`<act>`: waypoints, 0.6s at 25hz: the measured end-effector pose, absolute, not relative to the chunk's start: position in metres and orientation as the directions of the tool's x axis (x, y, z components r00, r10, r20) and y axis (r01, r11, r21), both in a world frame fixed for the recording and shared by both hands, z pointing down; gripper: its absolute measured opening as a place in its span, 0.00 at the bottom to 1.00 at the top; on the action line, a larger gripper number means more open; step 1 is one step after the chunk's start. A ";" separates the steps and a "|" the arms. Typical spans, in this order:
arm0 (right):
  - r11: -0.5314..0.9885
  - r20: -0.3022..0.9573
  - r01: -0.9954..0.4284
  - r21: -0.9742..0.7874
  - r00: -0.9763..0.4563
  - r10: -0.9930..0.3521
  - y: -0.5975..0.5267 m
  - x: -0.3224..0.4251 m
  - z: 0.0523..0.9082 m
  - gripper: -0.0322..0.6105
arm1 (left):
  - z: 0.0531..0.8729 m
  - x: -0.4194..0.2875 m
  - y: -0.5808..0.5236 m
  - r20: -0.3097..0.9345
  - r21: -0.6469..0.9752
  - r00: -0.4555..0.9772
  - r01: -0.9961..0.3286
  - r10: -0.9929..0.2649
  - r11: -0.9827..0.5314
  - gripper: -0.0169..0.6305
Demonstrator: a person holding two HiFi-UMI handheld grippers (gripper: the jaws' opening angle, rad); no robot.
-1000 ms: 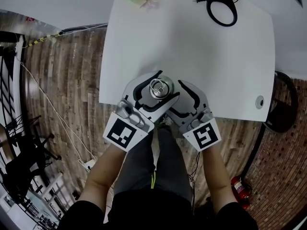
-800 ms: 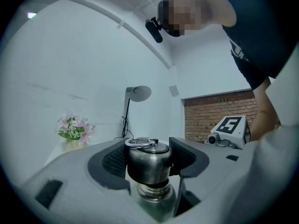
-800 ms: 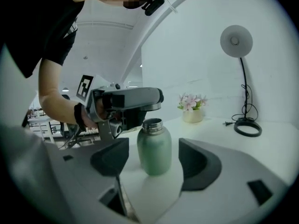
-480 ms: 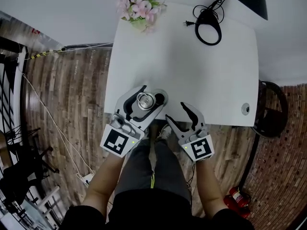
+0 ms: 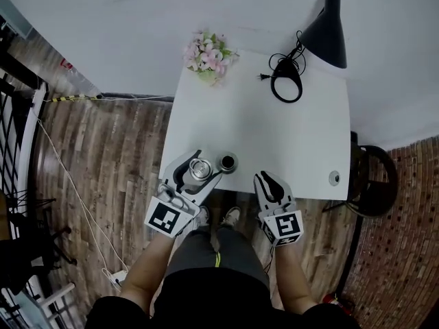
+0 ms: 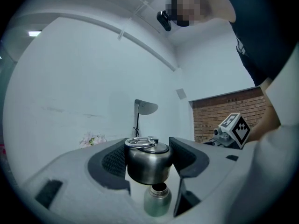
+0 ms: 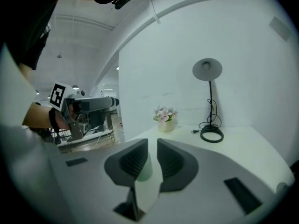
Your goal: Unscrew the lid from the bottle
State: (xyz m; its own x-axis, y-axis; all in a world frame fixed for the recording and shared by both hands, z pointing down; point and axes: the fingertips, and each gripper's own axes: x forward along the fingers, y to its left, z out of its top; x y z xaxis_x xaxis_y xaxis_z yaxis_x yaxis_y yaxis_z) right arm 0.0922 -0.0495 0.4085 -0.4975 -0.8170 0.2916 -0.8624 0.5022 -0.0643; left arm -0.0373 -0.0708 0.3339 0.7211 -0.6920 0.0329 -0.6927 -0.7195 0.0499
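Steel lid [image 6: 148, 164] already off: unscrewing done, judging by the open neck of the bottle [image 6: 156, 200] below it. Pinched across its sides by the left claw [image 6: 148, 146], spread wide, pads pressing on both flanks, ring handle on top. Held raised and just to the left of the bottle in the head view, apparently clear of it. Bottle upright on the white counter [image 5: 274, 129], near the front edge. Right claw [image 7: 152, 148] closing, almost pressed together, nothing between the pads. Parked at the counter's front edge, apart from the bottle, with only a pale green sliver glimpsed beyond the tips. Left to do, probably: set the lid down and let go.
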 end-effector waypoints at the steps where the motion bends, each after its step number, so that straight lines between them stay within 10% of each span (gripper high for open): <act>1: 0.490 0.290 -0.870 -0.063 -0.485 -0.825 -0.050 0.094 0.404 0.15 | 0.329 -0.041 -0.069 0.029 0.047 0.717 -0.697 -0.697 -0.715 0.45; 15: 0.456 0.202 -0.889 0.040 -0.440 -0.875 -0.056 0.115 0.315 0.07 | 0.265 -0.088 -0.065 -0.071 -0.019 0.612 -0.791 -0.788 -0.612 0.44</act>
State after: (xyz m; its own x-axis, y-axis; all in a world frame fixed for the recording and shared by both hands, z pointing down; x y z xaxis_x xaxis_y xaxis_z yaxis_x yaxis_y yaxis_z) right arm 0.1149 -0.0559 0.3148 -0.4400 -0.8749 0.2023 -0.8889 0.4563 0.0402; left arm -0.0879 -0.0647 0.2654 0.6118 -0.7878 -0.0712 -0.7905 -0.6121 -0.0188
